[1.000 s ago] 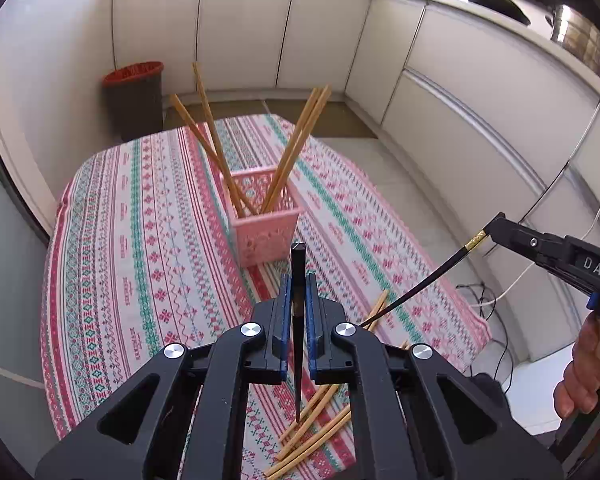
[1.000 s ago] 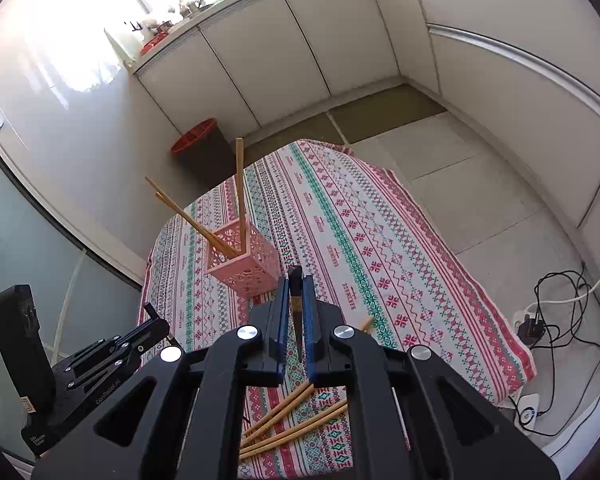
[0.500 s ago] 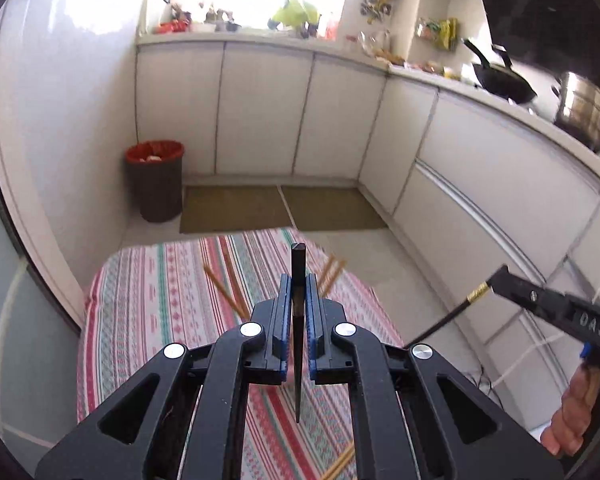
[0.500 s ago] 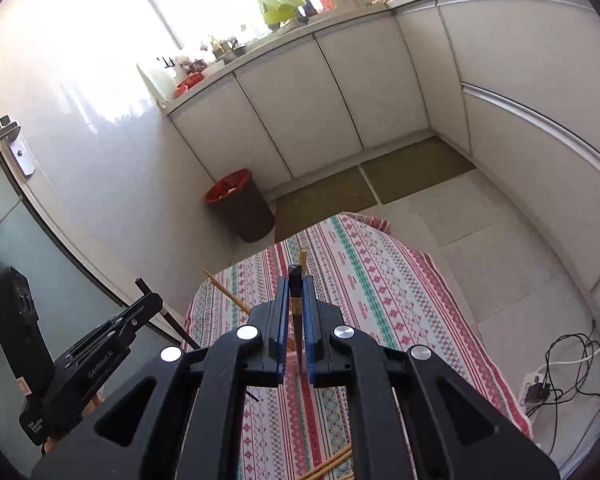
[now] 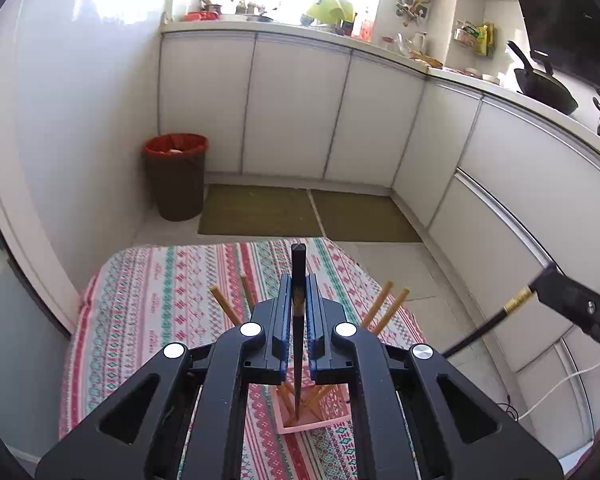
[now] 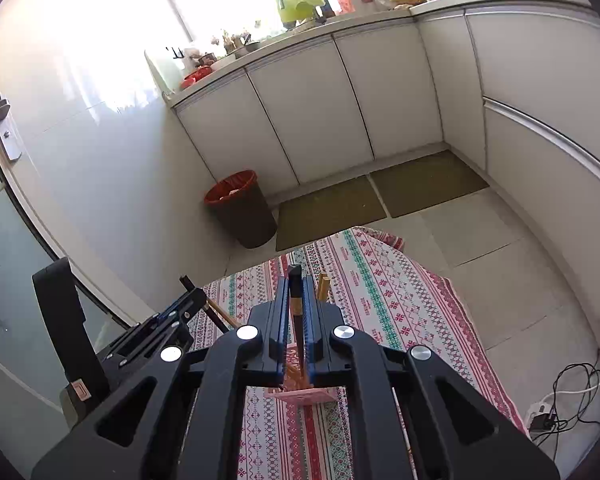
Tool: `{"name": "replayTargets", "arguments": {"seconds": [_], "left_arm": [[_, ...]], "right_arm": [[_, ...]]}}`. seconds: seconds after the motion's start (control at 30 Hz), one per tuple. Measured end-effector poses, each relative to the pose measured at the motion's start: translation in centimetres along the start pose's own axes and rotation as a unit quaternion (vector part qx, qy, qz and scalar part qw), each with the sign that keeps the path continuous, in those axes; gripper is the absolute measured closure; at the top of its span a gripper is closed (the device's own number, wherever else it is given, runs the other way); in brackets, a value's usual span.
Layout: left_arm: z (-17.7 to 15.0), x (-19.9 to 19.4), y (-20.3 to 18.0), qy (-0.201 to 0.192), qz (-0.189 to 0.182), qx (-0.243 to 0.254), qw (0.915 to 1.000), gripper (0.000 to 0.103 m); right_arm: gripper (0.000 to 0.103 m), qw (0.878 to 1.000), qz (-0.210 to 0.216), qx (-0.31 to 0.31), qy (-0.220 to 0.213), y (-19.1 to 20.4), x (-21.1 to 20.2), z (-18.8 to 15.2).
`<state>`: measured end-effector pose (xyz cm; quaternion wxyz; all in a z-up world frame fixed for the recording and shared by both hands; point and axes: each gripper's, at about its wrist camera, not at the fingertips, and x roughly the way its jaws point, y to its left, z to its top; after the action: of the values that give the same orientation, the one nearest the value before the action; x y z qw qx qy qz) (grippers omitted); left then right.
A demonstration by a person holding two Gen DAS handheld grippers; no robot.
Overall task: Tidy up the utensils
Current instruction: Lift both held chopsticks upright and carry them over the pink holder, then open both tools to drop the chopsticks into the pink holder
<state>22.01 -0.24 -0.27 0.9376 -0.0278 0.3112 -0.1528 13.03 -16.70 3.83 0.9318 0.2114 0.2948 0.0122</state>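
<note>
Each gripper pinches one black chopstick: left gripper point(image 5: 298, 320), right gripper point(image 6: 296, 312). The pink basket point(image 5: 312, 412) sits right below both. Keep each stick point(image 5: 298, 308) straight, tip over the basket, then let go.

No text, brand or number can be read in either view. The tablecloth point(image 5: 148, 320) carries small dark marks along its stripes that may be lettering, but they are too small to make out. A small reddish mark sits on the black body of the left tongs point(image 6: 82, 390) in the right wrist view, and it is illegible.
</note>
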Motion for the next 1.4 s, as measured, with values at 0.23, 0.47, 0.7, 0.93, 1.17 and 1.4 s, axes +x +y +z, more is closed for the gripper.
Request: {"name": "replayTargets", "arguments": {"seconds": [0.23, 0.47, 0.7, 0.93, 1.17, 1.4], "left_arm": [[-1.0, -2.4, 2.0, -0.026, -0.021, -0.03, 0.999, 0.096], [-1.2, -4.7, 4.7, -0.042, -0.013, -0.078, 0.996, 0.09], [-1.7, -3.9, 5.6, -0.02, -0.005, -0.08, 0.9966, 0.087], [-2.3, -4.4, 4.9, -0.016, -0.001, -0.059, 0.9981, 0.072], [-2.9, -5.5, 2.9, -0.016, 0.005, -0.029, 0.9994, 0.048], [-3.8, -7.0, 1.4, -0.03, 0.017, -0.011, 0.9993, 0.026]], "right_arm": [[0.096, 1.0, -0.007, -0.02, 0.002, 0.7, 2.2, -0.5], [0.096, 0.999, -0.01, -0.032, 0.009, 1.8, 3.6, -0.8], [0.096, 0.999, -0.012, -0.045, 0.025, 3.2, 5.8, -2.1], [0.092, 0.997, -0.032, -0.056, 0.041, 3.5, 6.3, -3.1], [0.057, 0.995, -0.076, -0.066, 0.019, 2.5, 3.5, -3.8], [0.035, 0.991, -0.116, -0.062, -0.002, 0.7, 0.8, -5.2]]}}
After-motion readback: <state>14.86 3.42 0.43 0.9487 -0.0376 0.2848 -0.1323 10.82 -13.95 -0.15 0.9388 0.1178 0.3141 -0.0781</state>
